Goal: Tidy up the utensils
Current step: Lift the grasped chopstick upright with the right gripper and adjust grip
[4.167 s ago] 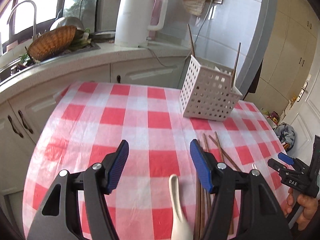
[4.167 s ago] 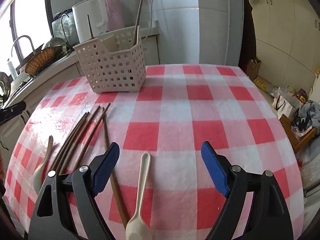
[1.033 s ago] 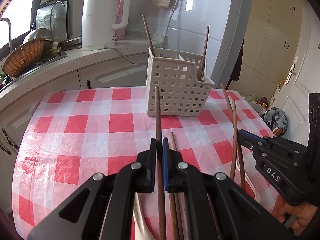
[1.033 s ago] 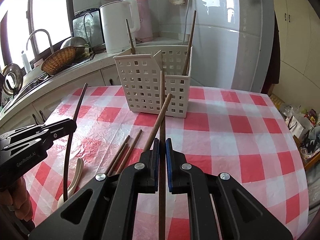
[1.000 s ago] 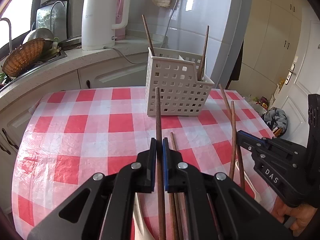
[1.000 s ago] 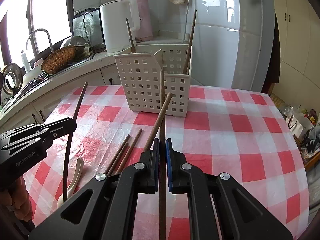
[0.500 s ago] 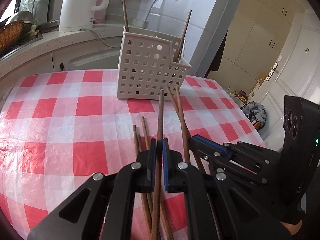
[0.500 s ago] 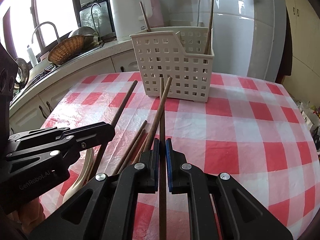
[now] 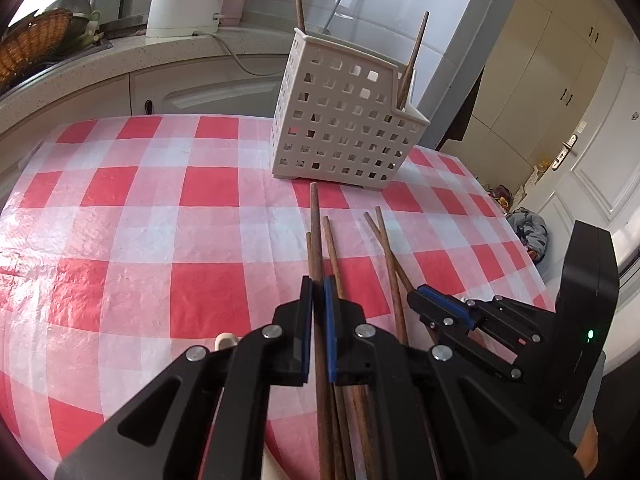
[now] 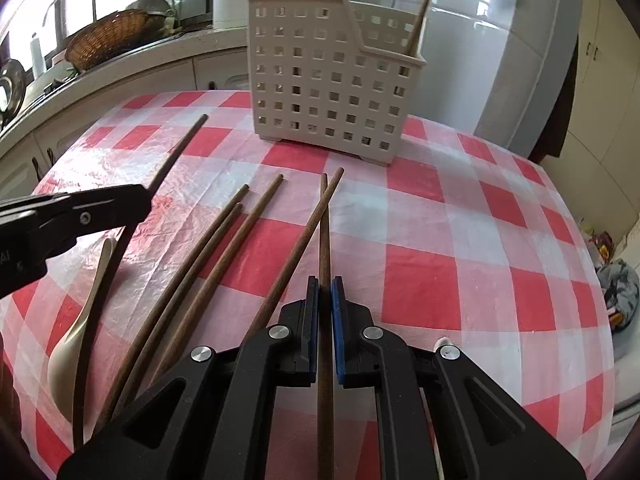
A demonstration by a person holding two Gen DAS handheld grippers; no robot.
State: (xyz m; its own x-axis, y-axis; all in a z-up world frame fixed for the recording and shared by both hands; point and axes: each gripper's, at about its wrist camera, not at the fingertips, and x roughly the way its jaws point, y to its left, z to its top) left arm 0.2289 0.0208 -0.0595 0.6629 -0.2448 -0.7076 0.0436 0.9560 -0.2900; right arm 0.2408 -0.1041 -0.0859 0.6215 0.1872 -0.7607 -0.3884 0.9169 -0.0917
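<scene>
— Jaws? Where are the chopsticks?
— Left gripper (image 9: 319, 300) is clenched on one wooden chopstick (image 9: 315, 232); right gripper (image 10: 325, 300) pinches another chopstick (image 10: 325, 236). Loose ones lie between them on the checked desk (image 9: 132, 240).
— Room?
— Bare cloth ahead, up to the white basket (image 10: 320, 76) near the far edge.

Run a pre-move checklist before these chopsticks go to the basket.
1. Left claw shut on a chopstick: ok.
2. Right claw shut on another chopstick: ok.
3. Basket upright on the checked tablecloth: ok.
4. Room in the basket; only two chopsticks stick out: ok.
5. Held chopsticks clear of the loose ones on the cloth: cannot tell.
6. Spoon away from both claws: ok.
</scene>
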